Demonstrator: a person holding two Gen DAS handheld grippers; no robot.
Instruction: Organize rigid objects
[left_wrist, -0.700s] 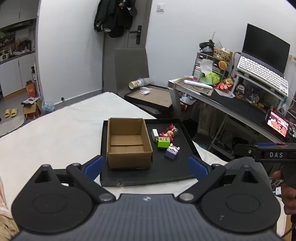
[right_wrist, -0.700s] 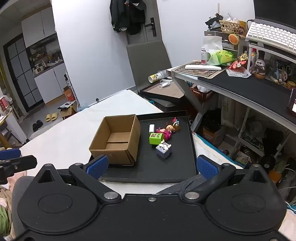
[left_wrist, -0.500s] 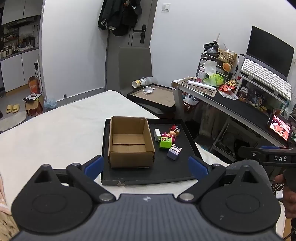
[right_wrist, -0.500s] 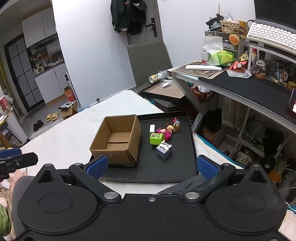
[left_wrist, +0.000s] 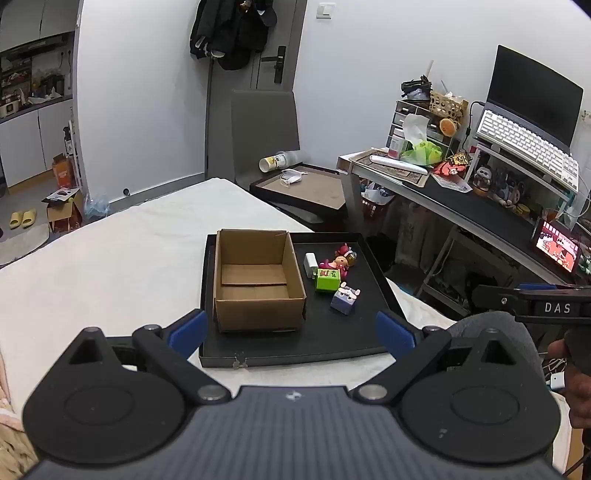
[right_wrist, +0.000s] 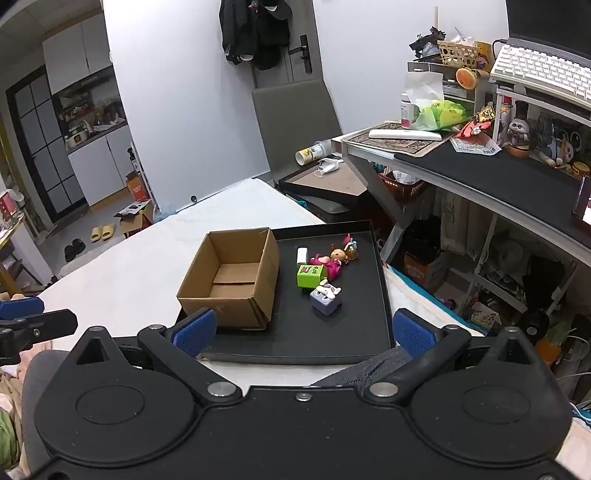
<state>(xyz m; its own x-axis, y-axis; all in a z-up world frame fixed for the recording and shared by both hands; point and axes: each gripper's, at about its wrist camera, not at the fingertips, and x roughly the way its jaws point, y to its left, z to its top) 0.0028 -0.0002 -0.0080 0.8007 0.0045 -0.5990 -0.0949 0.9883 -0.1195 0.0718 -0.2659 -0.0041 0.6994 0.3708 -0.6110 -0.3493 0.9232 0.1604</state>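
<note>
White bedding covers the surface in front of the person, and both tools hang low over its near edge. Nearest of all, the left gripper (left_wrist: 290, 332) has its blue-padded tongs spread wide with nothing between them, and the right gripper (right_wrist: 301, 330) is just as wide and just as empty. Past the tips lies a shallow black tray (left_wrist: 295, 347) on the bedding. On its left half sits an open cardboard box (left_wrist: 256, 278), upright, with nothing inside that I can see but its own folded bottom flaps. To the right of the box, apart from it, the toys lie in a loose cluster: closest, a purple cube with rabbit ears (right_wrist: 325, 300); touching it or nearly so, a green cube (right_wrist: 311, 276); behind these a small white block (right_wrist: 302, 254) and a little doll in pink (right_wrist: 332, 260) lying on its side. Farther off stand a grey chair (left_wrist: 264, 133) and a cluttered desk (right_wrist: 498, 177) with a keyboard on a raised stand. By my reckoning the sorting has not begun; this is the approach. The next move likely calls for the right gripper to reach forward and down to the purple cube, close on its flat sides, and carry it over the box wall without knocking the green cube.
</note>
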